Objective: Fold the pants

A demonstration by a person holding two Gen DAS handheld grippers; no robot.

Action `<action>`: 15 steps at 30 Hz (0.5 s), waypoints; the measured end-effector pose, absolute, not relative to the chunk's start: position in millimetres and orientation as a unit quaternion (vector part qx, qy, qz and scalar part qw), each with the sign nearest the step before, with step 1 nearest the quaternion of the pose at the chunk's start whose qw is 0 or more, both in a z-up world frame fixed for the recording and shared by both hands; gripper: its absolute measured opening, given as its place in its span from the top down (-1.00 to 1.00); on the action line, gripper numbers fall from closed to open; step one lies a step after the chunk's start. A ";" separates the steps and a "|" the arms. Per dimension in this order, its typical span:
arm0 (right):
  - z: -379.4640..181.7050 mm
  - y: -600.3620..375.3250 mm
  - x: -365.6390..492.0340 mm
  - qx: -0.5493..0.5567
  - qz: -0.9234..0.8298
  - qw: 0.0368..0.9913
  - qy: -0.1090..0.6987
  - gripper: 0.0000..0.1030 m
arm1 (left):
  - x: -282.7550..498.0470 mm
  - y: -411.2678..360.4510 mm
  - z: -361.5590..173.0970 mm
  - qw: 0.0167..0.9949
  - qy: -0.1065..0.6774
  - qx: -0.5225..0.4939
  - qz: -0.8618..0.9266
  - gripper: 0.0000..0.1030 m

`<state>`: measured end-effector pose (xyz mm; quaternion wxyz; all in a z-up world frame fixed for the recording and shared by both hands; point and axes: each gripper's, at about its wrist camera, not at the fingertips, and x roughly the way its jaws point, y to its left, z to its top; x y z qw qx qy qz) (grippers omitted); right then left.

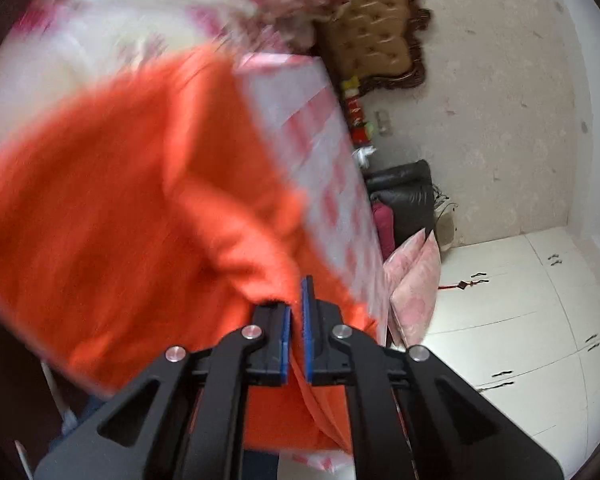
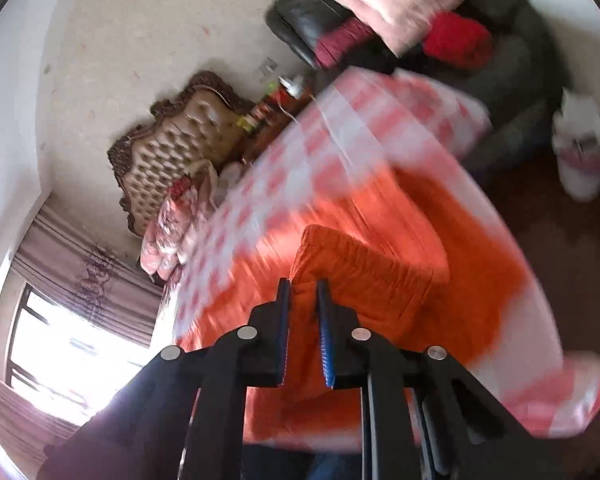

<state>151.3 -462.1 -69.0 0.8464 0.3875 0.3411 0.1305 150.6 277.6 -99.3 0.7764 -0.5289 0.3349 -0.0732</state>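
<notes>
Over the checked bed (image 2: 340,120), near its foot edge, orange pants (image 2: 380,272) are gripped by both the left gripper (image 1: 296,312) and right gripper (image 2: 303,312); blur-wise, probably one fold's being made, more left.

You are in a bedroom with pale, mottled beige walls (image 1: 500,100). Against one wall stands a tufted tan leather headboard with a dark carved wooden frame (image 2: 180,148). The bed wears a pink-and-white checked sheet (image 2: 340,120), blurred in both views. Past the bed's edge you see a black leather armchair (image 1: 408,196) with a dark red cushion (image 1: 384,228) on it, and 2 pale pink patterned pillows (image 1: 416,280) leaning beside it. White wardrobe doors with small dark handles (image 1: 520,320) fill one side. In the right wrist view, a bright window (image 2: 68,344) glares beside striped mauve curtains (image 2: 76,256), and the floor is dark brown (image 2: 572,248).
</notes>
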 end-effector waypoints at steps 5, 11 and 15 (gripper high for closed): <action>2.4 -463.2 180.5 0.331 0.134 0.905 0.231 0.71 | 172.4 273.5 4.3 0.873 0.282 -0.398 -0.014 0.95; -72.6 -459.2 148.9 0.319 0.078 0.884 0.333 0.71 | 99.7 240.9 -65.7 0.848 0.379 -0.371 0.001 0.95; -106.8 -474.9 123.5 0.342 0.053 0.869 0.353 0.71 | 70.2 251.2 -106.3 0.833 0.378 -0.404 0.001 0.86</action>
